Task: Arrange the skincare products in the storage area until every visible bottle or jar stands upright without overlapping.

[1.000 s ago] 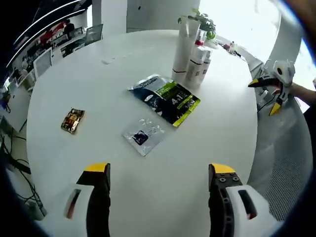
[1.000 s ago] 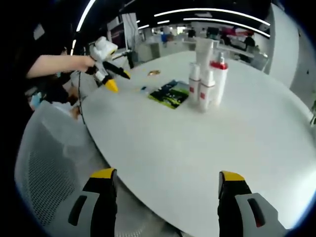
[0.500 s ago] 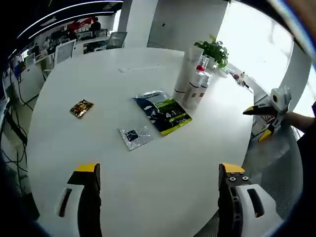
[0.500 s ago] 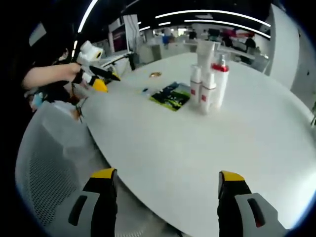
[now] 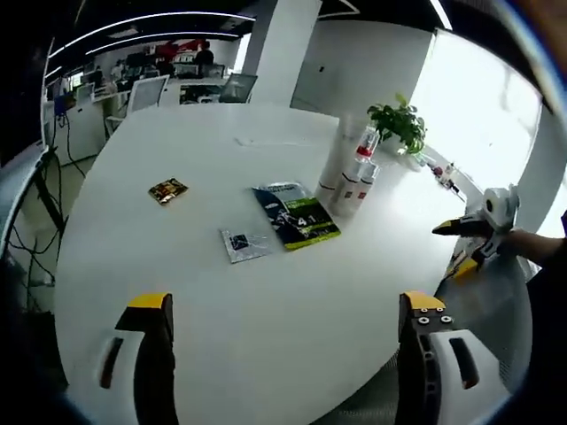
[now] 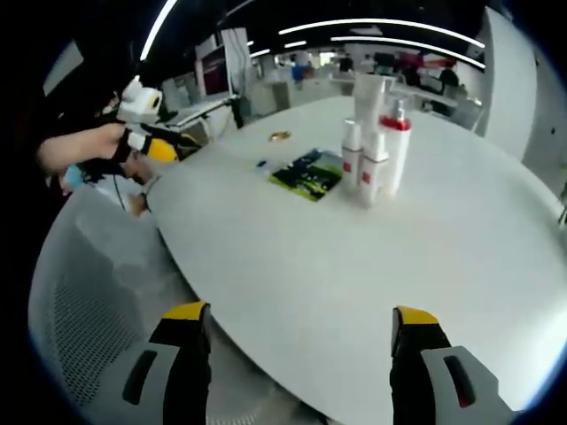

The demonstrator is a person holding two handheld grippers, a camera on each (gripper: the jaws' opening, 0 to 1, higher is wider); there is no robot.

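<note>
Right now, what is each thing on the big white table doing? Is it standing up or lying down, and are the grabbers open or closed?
Skincare bottles: standing upright, bunched close together.
Green and black packet: lying flat beside the bottles.
Small clear packet: lying flat.
Gold packet: lying flat, off by itself.
Left gripper: open, holding nothing.
Right gripper: open, holding nothing.
Potted plant: upright, behind the bottles.

Round white table (image 5: 266, 301) before me, large, glossy. Behind it, white square column (image 5: 276, 44) and white wall (image 5: 359, 75). Bright window (image 5: 478, 115) at right, overexposed. Potted green plant (image 5: 400, 124) near window. Open office at far left: desks, grey chairs (image 5: 146, 88), dark ceiling with long curved light strips (image 6: 381, 22). Grey mesh chair (image 6: 84, 301) beside table edge.
</note>
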